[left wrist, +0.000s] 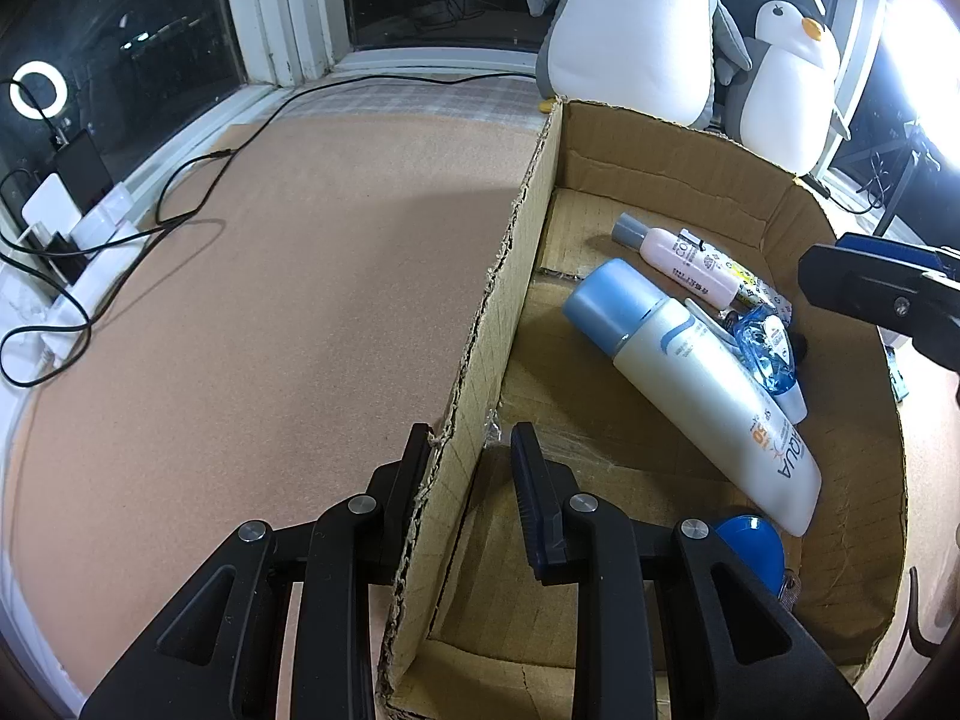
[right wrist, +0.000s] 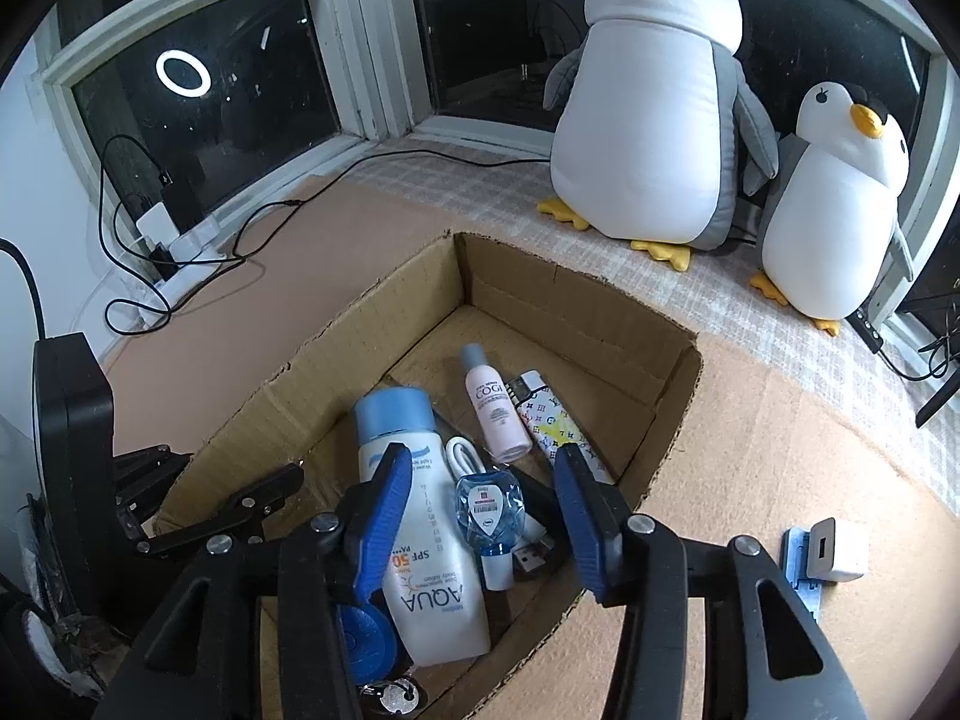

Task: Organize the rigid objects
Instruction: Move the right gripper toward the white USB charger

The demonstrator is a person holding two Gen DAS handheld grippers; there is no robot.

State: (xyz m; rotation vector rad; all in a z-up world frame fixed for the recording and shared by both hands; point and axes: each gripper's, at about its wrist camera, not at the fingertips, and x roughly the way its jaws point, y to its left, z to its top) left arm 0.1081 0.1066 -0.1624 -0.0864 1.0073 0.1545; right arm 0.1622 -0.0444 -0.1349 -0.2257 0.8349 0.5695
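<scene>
An open cardboard box (left wrist: 516, 276) (right wrist: 570, 324) stands on the brown mat. My left gripper (left wrist: 471, 450) is shut on its left wall near the front corner, one finger outside and one inside. In the box lie a large white AQUA bottle (left wrist: 702, 384) (right wrist: 432, 570) with a blue cap, a pink bottle (left wrist: 678, 258) (right wrist: 495, 414), a patterned lighter (right wrist: 552, 420), a white cable (right wrist: 462, 456), a USB stick (right wrist: 534, 558), a blue round lid (left wrist: 750, 546) and a small clear blue bottle (right wrist: 486, 507). My right gripper (right wrist: 483, 474) (left wrist: 888, 294) hovers open over the small bottle, pads clear of it.
Two plush penguins (right wrist: 648, 120) (right wrist: 840, 192) sit behind the box by the window. Black cables and a power strip (right wrist: 180, 246) lie at the far left. A white charger cube (right wrist: 837, 549) rests on the mat right of the box.
</scene>
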